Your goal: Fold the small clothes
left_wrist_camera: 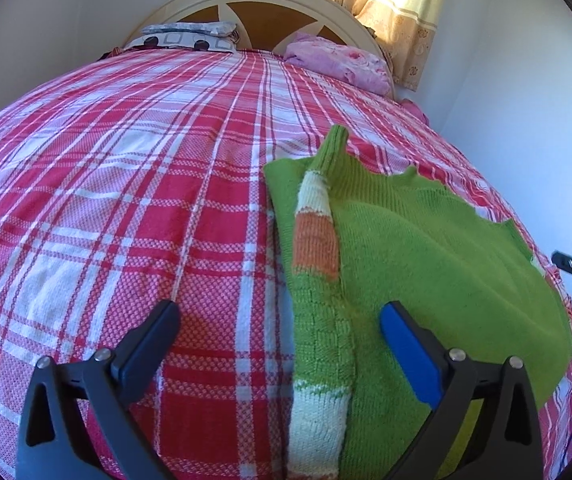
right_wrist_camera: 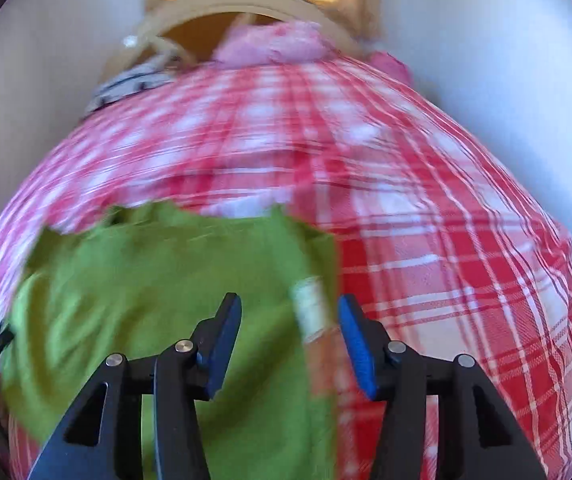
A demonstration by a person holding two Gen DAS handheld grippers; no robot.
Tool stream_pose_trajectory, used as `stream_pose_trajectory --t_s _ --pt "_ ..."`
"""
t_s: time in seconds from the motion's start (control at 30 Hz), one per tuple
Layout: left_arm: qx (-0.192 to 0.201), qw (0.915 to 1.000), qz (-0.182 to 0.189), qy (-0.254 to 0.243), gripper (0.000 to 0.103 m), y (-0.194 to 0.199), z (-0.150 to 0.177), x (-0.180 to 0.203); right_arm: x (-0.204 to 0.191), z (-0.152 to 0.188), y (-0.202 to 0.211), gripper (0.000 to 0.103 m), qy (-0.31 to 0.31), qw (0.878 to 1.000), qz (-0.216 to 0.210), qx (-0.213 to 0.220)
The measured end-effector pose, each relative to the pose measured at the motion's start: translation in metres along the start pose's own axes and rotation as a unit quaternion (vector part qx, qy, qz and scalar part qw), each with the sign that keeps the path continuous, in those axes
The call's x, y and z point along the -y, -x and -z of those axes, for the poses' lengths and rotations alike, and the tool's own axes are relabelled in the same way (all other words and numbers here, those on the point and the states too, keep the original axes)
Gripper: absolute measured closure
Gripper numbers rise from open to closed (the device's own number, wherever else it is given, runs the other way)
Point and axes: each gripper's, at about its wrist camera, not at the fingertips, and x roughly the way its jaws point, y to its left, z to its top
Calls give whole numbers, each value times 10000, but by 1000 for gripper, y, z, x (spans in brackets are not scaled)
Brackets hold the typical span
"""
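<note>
Green sweater [left_wrist_camera: 426, 240] lies flat on the bed [left_wrist_camera: 125, 160], striped sleeve [left_wrist_camera: 318, 240] folded over the body to narrow it. Left tool [left_wrist_camera: 277, 344] gapes wide over the sleeve, holding nothing. Right tool [right_wrist_camera: 290, 336] half open over the sweater's right edge, empty; view blurred.

Plaid bedspread [left_wrist_camera: 125, 200], pink pillow [left_wrist_camera: 338, 62], curtain [left_wrist_camera: 398, 4]
</note>
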Motion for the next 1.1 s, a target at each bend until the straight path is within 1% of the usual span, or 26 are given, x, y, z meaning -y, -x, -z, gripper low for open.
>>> stream_pose_trajectory --t_s 0.07,0.1,0.17,0.2,0.27,0.33,0.37,0.43,0.47,0.5,0.53,0.57,0.6,0.63,0.67,0.73,0.77,0.83,0.93,1.03,1.1 --pt "1 10000 -14 -14 0 0 0 0 -21 18 3 51 470 9983 -312 -160" --pt "1 10000 -28 -25 0 0 0 0 -29 28 2 51 668 9970 -306 -252" --pt "-6 10000 -61 -50 0 -1 0 1 -31 47 -7 51 796 9956 -82 -492" --pt "-8 10000 -70 -60 0 -1 0 2 -27 52 -10 51 696 9962 -117 -515" --pt "-13 9999 -84 -76 0 -1 1 2 -16 59 -9 51 428 9979 -268 -400" --pt "-18 9999 -104 -91 0 -2 1 3 -12 61 -7 51 254 9983 -317 -417" --pt "-18 9999 -107 -96 0 -2 1 3 -12 61 -4 51 209 9985 -278 -415" --pt "-16 9999 -101 -91 0 -2 1 3 -12 60 10 51 124 9995 -196 -218" --pt "-15 9999 -98 -89 0 -2 1 4 -12 60 17 48 111 9997 -186 -106" --pt "-15 9999 -98 -87 0 -2 1 4 -14 63 20 44 134 9996 -225 -86" --pt "-16 9999 -101 -89 0 -2 1 4 -16 67 17 43 192 9993 -257 -212" --pt "-17 9999 -104 -92 0 -2 1 4 -20 72 7 42 318 9980 -214 -506" --pt "-18 9999 -103 -95 0 -2 1 4 -23 79 -1 42 501 9963 -76 -687" --pt "-22 9999 -95 -94 0 -2 1 4 -26 82 0 42 612 9964 1 -593" --pt "-25 9999 -84 -89 0 -2 1 4 -27 83 4 42 591 9969 59 -512" --pt "-11 10000 -42 -66 0 -1 2 3 -29 81 11 42 411 9979 123 -488" --pt "-6 10000 -11 -43 0 0 2 2 -33 80 17 42 379 9984 95 -405" --pt "2 10000 27 -6 0 0 2 2 -50 80 28 42 560 9982 42 -232" --pt "-2 10000 19 -14 0 0 1 1 -82 81 37 42 950 9954 0 -124" --pt "-1 10000 47 3 0 1 1 1 -114 79 40 42 1168 9930 -186 -51" --pt "15 9998 169 85 0 3 1 -2 -136 77 37 42 1312 9908 -336 -35"
